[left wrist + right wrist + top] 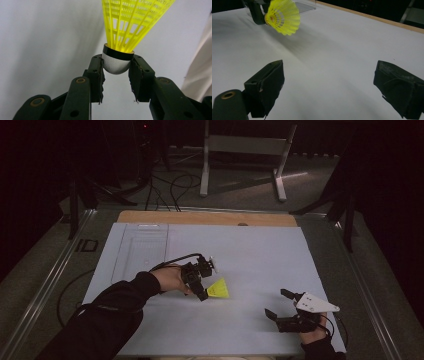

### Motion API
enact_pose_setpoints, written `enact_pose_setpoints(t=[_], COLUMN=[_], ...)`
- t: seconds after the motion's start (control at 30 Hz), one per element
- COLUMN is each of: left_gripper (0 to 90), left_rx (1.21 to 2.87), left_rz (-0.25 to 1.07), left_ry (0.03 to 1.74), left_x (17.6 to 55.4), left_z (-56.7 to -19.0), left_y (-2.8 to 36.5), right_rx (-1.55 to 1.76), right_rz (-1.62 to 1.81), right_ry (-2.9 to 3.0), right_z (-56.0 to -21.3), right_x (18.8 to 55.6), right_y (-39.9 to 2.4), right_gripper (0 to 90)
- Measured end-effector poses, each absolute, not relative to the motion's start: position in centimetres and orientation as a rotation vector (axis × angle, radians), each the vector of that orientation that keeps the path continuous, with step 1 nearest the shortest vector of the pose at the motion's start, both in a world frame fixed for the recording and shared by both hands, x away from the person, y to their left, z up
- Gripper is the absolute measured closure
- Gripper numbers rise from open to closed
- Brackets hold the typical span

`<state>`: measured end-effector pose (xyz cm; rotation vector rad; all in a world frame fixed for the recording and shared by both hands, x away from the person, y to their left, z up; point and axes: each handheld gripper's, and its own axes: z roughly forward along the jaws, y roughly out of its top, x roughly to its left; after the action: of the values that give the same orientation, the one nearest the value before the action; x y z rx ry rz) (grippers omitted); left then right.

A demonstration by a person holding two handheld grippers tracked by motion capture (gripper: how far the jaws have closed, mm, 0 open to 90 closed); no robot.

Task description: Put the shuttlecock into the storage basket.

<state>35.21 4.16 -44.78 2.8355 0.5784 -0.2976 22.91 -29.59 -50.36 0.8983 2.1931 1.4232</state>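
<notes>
A yellow plastic shuttlecock [219, 289] with a white cork head and a black band sits near the middle of the white table [250, 255]. My left gripper [204, 290] is shut on its cork head [115, 64], the skirt [132, 22] pointing away from the jaws. In the right gripper view the shuttlecock [283, 17] shows at the far upper left, held off the surface. My right gripper [276, 304] rests at the table's front right, open, with nothing between its fingers [268, 85].
A wooden strip [205, 217] runs along the table's far edge. A metal stand [245, 155] and cables [170, 185] lie on the floor beyond. A faint ruled panel [142, 247] marks the table's far left.
</notes>
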Motion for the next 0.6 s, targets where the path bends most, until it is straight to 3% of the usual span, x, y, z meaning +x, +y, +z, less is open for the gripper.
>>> enact_pose_setpoints(t=[0.23, 0.6], left_gripper=[66.0, 66.0], left_rx=[2.792, 2.771], left_rz=[-0.265, -0.195], left_ry=[0.776, 0.874], left_x=[35.3, 35.1], left_z=[-44.0, -42.6], left_y=[5.7, 7.0], right_rx=[0.891, 0.913], right_rz=[1.421, 1.389], right_ry=[2.193, 2.181], right_z=[-50.3, -50.3], right_x=[22.9, 22.9], right_y=[-29.5, -29.6], right_gripper=[12.4, 10.7])
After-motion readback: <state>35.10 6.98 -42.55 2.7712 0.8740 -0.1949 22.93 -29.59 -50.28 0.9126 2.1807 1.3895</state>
